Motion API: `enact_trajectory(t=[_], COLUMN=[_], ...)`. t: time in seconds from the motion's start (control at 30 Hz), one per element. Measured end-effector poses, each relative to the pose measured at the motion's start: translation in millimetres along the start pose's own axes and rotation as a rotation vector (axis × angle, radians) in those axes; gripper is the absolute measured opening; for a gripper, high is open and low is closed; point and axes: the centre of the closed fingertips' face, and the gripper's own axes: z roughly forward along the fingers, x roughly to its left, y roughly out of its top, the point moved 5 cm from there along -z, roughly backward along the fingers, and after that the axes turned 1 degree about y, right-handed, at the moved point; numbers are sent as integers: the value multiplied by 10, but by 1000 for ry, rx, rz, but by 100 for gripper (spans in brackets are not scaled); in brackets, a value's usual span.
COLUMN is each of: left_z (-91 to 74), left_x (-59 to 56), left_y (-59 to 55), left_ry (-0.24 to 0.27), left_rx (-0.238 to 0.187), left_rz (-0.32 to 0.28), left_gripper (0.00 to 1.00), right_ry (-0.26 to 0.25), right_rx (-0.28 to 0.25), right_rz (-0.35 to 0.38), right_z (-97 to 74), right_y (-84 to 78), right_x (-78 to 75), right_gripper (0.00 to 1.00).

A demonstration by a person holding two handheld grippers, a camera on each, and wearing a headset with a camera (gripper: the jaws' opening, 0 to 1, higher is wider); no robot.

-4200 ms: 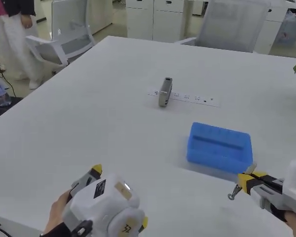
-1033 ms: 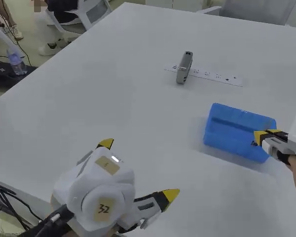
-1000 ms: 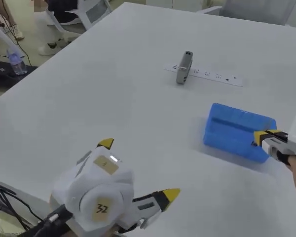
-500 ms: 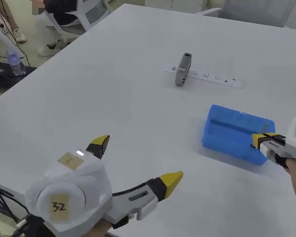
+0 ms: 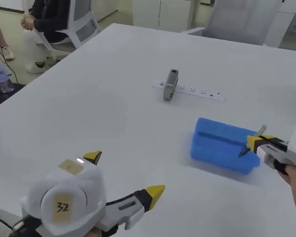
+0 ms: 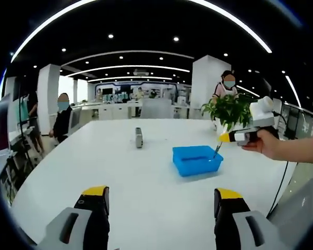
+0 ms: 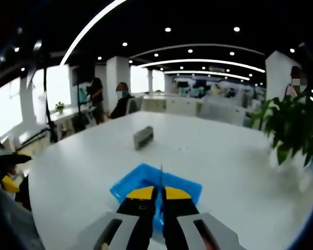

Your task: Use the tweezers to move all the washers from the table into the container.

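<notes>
My right gripper (image 5: 254,142) clamps the tweezers (image 5: 244,151) over the blue container (image 5: 214,143); my left gripper (image 5: 123,174) hangs spread wide above the desk (image 5: 113,98).

container (image 5: 214,157) and tweezers (image 5: 244,150), right of centre
blue, rectangular, open-topped; thin tweezers tilted tip-down over its right end.

The left gripper (image 5: 123,174) has a bulky, rounded white body. Its round end cap carries a tan disc printed 32, and a tan label and a small lit white lamp sit on top. Its two jaws run grey, then black, and end in pointed yellow tips; the left gripper view shows a slot cut in each grey part. The right gripper (image 5: 250,144) is white too, with black jaws, yellow tips and the same slots
</notes>
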Motion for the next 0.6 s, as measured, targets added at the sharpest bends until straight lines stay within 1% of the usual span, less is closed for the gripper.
enact_trajectory(t=[0.07,0.1,0.13,0.17,0.2,0.23,0.27,0.3,0.33,0.4,0.43,0.47,0.5,0.53,0.6], left_z=[14,18,18,20,24,28,36,38,35,25,19,15,13,12,2], left_x=[-18,-41,-45,-51,-74,-90,-127,-155,-184,-215,-235,-254,-268,-284,-307], left_y=[79,134,170,207,266,295,338,378,430,506,543,589,612,642,699], left_ry=[-17,-33,-33,-34,-46,-51,-75,-91,-104,-113,-122,-134,-139,-152,-159], left_rx=[-14,-25,-27,-31,-42,-42,-40,-50,-55,-74,-82,-94,-99,-102,-116], left_rz=[1,12,32,60,98,112,129,143,159,166,170,176,180,197,212], left_gripper=[81,78,73,66,62,59,57,54,49,37,30,24,19,12,5], right_ry=[6,12,16,20,25,29,39,45,56,70,77,83,88,100,122], right_rx=[-25,-39,-50,-60,-71,-75,-83,-90,-98,-101,-101,-101,-100,-99,-92], right_rz=[-6,-12,-14,-17,-20,-20,-24,-28,-37,-42,-46,-54,-61,-70,-89], right_z=[-90,-146,-183,-220,-265,-291,-337,-371,-417,-469,-497,-537,-564,-604,-663], right_y=[83,124,154,183,217,234,266,287,314,331,335,335,336,333,320], right_x=[29,33,50,74,100,117,158,190,237,291,322,358,383,421,490], right_gripper=[1,1,1,1,1,1,1,1,1,1,1,1,1,1,1])
